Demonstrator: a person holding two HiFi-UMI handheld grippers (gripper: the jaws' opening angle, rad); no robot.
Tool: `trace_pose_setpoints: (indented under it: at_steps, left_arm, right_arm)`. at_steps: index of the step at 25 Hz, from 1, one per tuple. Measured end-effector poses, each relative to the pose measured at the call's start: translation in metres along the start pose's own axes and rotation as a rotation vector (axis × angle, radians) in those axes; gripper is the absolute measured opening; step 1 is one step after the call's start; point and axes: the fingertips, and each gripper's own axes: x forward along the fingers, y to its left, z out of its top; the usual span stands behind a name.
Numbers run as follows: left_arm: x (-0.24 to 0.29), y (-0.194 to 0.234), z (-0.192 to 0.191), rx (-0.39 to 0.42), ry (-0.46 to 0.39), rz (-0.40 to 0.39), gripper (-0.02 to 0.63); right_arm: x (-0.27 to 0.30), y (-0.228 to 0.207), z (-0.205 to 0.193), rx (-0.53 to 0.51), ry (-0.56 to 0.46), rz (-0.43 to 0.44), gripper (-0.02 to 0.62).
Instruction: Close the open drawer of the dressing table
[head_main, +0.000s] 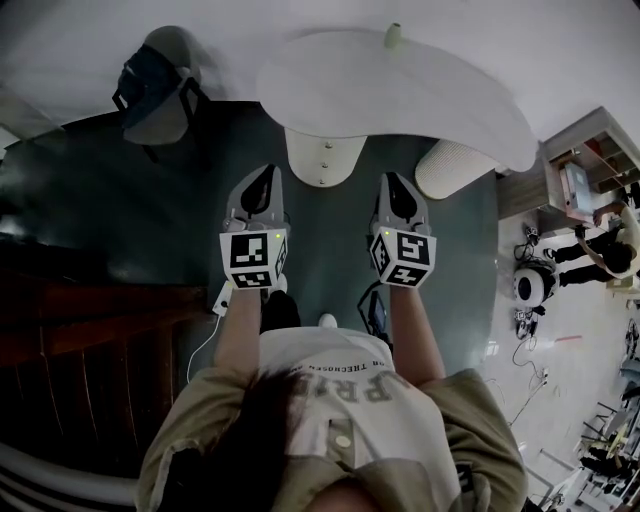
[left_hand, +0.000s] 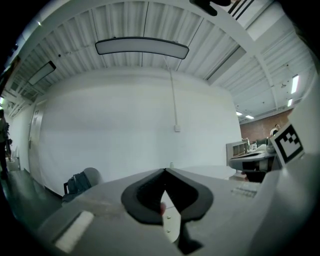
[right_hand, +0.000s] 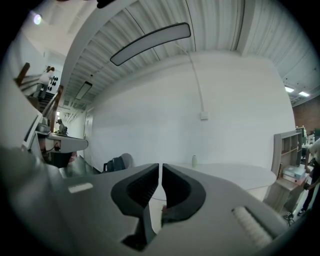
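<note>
The dressing table (head_main: 400, 90) is white with a curved top and stands against the wall ahead of me. Its rounded white drawer part (head_main: 322, 158) sticks out from under the near edge, with two small fittings on it. My left gripper (head_main: 264, 172) hangs just short of that part; in the left gripper view its jaws (left_hand: 164, 170) meet at the tips, empty. My right gripper (head_main: 393, 178) is level with it further right, over the dark floor. Its jaws (right_hand: 160, 165) stand all but together, a hairline slit between them, holding nothing. The table top (right_hand: 235, 172) lies beyond them.
A small bottle (head_main: 394, 35) stands on the table by the wall. A ribbed white cylinder (head_main: 455, 168) sits under the table's right end. A chair with a dark backpack (head_main: 150, 85) stands to the left, a wooden railing (head_main: 90, 330) nearer left, and shelves (head_main: 590, 170) to the right.
</note>
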Motion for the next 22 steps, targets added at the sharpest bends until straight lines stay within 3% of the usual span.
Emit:
trace_pose_setpoints:
  at_steps: [2, 22]
  left_arm:
    - [-0.002, -0.003, 0.002, 0.006, 0.001, -0.003, 0.008]
    - [-0.018, -0.013, 0.015, 0.049, -0.018, -0.003, 0.008]
  right_arm:
    - [-0.004, -0.003, 0.003, -0.001, -0.006, -0.005, 0.006]
    - [-0.026, 0.001, 0.021, 0.014, -0.047, 0.020, 0.002]
